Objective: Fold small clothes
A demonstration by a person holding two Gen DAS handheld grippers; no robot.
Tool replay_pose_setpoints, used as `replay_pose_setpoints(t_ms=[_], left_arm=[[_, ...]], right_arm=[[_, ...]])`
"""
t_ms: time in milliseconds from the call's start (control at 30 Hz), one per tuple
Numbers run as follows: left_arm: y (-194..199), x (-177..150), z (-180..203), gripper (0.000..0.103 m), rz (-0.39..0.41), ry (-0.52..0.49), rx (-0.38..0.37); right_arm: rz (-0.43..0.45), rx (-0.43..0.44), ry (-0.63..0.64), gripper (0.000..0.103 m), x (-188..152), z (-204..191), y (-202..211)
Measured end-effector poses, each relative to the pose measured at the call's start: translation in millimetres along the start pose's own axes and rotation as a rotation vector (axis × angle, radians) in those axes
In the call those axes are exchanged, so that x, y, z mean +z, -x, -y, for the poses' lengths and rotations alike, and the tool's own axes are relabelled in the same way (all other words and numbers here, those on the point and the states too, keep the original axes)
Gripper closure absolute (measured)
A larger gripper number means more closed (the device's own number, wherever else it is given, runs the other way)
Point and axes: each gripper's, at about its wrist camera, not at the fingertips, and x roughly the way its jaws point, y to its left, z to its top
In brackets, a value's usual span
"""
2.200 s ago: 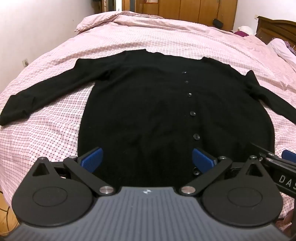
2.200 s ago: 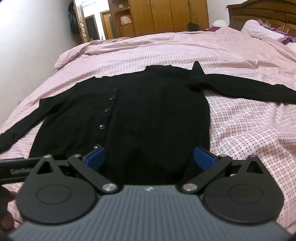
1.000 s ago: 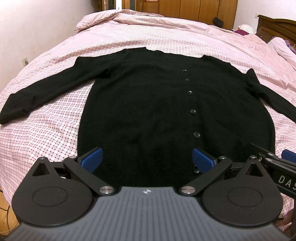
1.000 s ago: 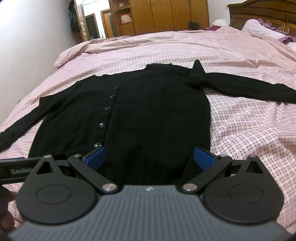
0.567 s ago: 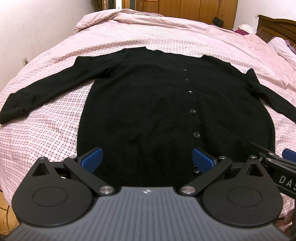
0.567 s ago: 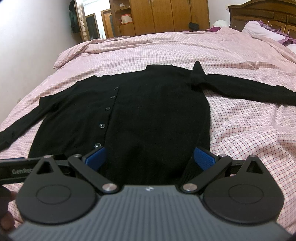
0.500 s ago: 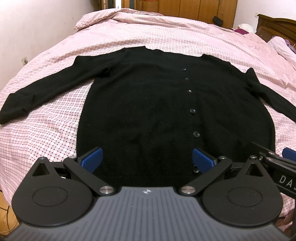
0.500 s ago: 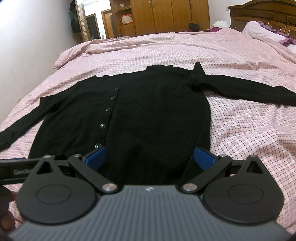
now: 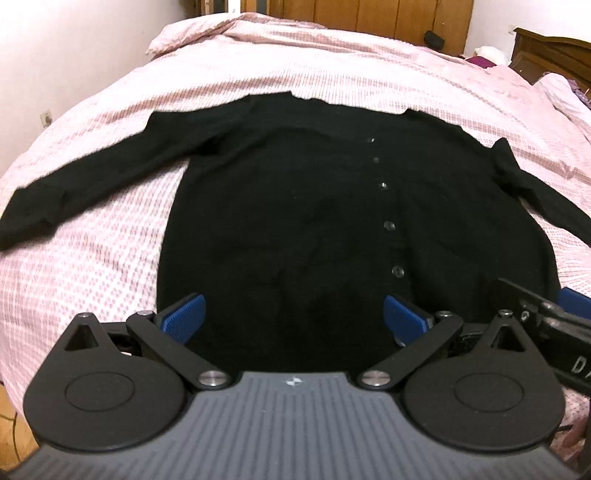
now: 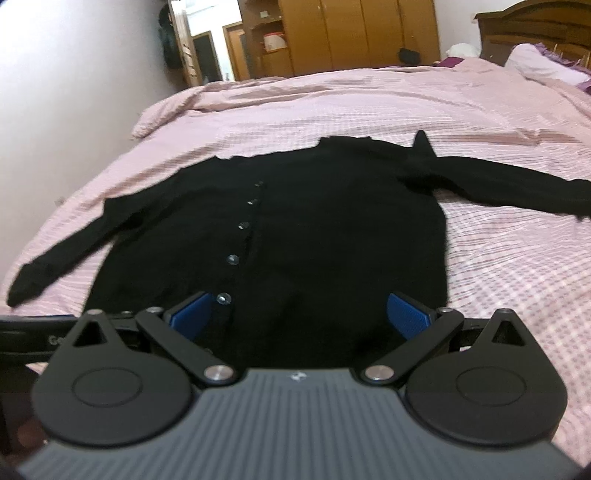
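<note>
Hovering at near edge of bed (image 9: pixel 92 258): your left gripper (image 9: pixel 293 314) and right gripper (image 10: pixel 299 314), both spread wide, empty. Black cardigan (image 9: pixel 314 221) flat, hem toward you, long axis running away, sleeves out sideways. Left sleeve (image 9: pixel 74 184) nearer your left gripper.

Bed (image 9: pixel 110 236) under pink checked cover, rumpled at far end. Wooden wardrobe (image 10: pixel 369 33) along far wall, open shelf niche (image 10: pixel 271 40) at its left. Dark wooden headboard (image 10: pixel 535 33) at right, pillow (image 10: pixel 543 62) before it. White wall (image 9: pixel 55 55) on left.
</note>
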Motion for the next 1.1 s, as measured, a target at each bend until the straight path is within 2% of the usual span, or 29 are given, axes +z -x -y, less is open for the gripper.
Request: replay_pose_setpoints(t_ms=[200, 333, 467, 567, 767, 933, 1100], left_arm=[[-3, 18, -4, 0.000, 0.002, -0.020, -0.019], [-13, 33, -7, 0.000, -0.030, 0.011, -0.032], [-25, 51, -5, 0.000, -0.037, 0.014, -0.029], [-37, 65, -1, 0.000, -0.038, 0.001, -0.019], [-69, 91, 9, 0.000, -0.061, -0.015, -0.006], [-99, 108, 17, 0.000, -0.100, -0.018, 0.001], [-122, 115, 25, 0.000, -0.139, -0.027, 0.005]], right_arm=[[-0.015, 0.027, -0.073, 0.000, 21, 18, -8], [-0.034, 0.036, -0.175, 0.000, 35, 44, -16], [-0.017, 0.016, -0.265, 0.000, 49, 77, -21], [0.012, -0.028, -0.316, 0.000, 62, 105, -25], [0.061, -0.173, -0.437, 0.000, 81, 178, -41], [0.077, -0.282, -0.525, 0.000, 84, 235, -55], [0.070, -0.363, -0.600, 0.000, 82, 275, -69]])
